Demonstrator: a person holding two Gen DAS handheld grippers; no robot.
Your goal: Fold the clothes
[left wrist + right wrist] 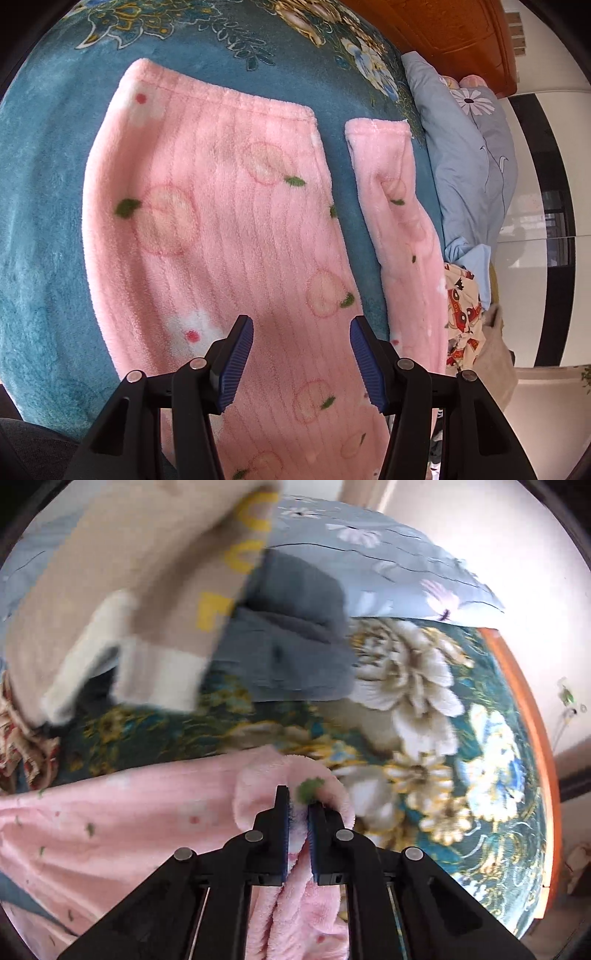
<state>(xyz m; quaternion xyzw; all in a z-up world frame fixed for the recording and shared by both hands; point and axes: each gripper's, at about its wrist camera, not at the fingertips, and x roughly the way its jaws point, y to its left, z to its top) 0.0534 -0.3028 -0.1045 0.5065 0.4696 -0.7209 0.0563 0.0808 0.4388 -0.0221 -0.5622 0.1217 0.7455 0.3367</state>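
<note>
A pink fleece garment (229,221) with peach and leaf prints lies flat on the teal floral bed blanket (40,206). A narrower pink sleeve or leg part (402,221) lies to its right. My left gripper (301,332) is open and empty, hovering just above the near part of the garment. My right gripper (298,801) is shut on a bunched edge of the pink fleece garment (122,819), holding it a little above the blanket (480,775).
A pale blue floral pillow (465,155) and a cartoon-print cloth (461,314) lie at the bed's right side. A beige garment with yellow letters (147,590) and a folded grey garment (295,646) lie beyond the right gripper. An orange wooden headboard (443,33) borders the bed.
</note>
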